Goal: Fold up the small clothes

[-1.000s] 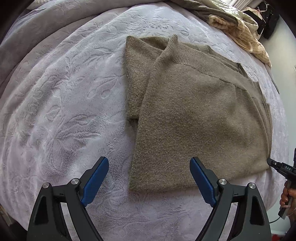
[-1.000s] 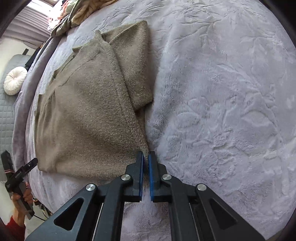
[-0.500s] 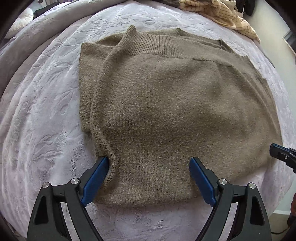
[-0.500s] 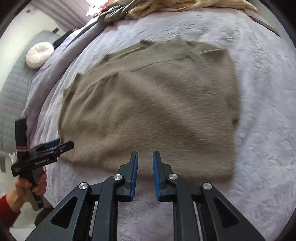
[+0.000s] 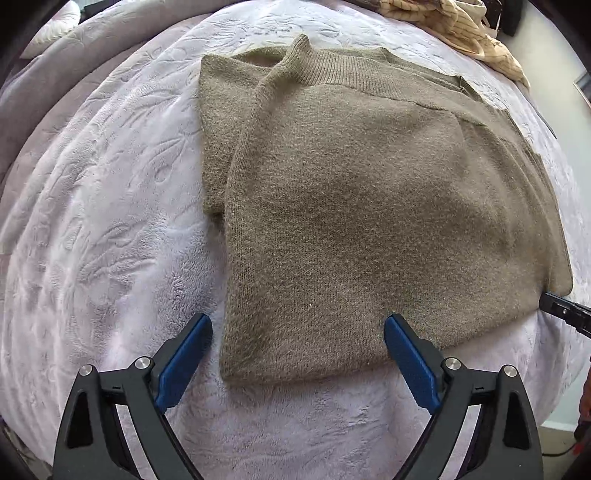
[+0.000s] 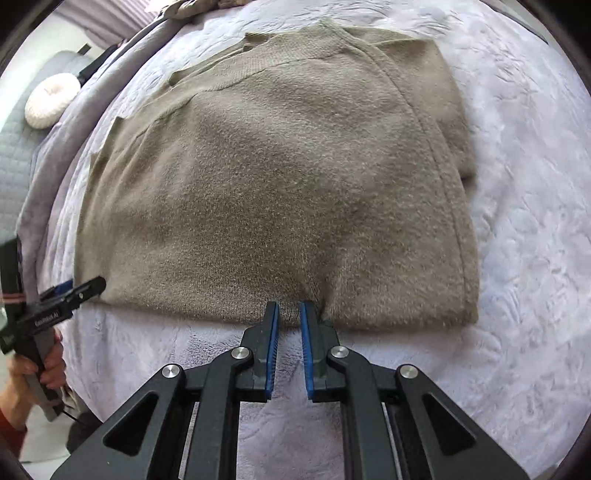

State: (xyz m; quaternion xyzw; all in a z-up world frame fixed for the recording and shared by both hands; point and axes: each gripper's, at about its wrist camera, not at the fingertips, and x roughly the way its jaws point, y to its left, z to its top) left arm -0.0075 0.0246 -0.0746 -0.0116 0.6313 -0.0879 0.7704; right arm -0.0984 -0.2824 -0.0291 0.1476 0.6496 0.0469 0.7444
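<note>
An olive-brown knitted sweater [image 5: 369,206] lies folded flat on the lavender plush blanket [image 5: 92,221], with its ribbed collar at the far side. My left gripper [image 5: 298,319] hovers over the sweater's near left corner. Its jaws are wide and still opening, and the pads touch nothing. My right gripper [image 6: 288,314] sits at the middle of the sweater's [image 6: 277,177] near hem. Its jaws are narrow and closing, with a puckered bit of hem between the tips. The left gripper [image 6: 74,291] shows at the left edge of the right wrist view, held by a hand [image 6: 40,369].
A heap of cream striped cloth [image 5: 461,29] lies at the far end of the bed. A round white cushion [image 6: 51,99] rests on a grey quilted surface [image 6: 14,147] beyond the bed's left side. The bed's near edge drops off just below both grippers.
My right gripper slid from the sweater's near right corner to the middle of the hem, and its jaws parted slightly. The left gripper shifted, and its left finger now stands just off the sweater's edge.
</note>
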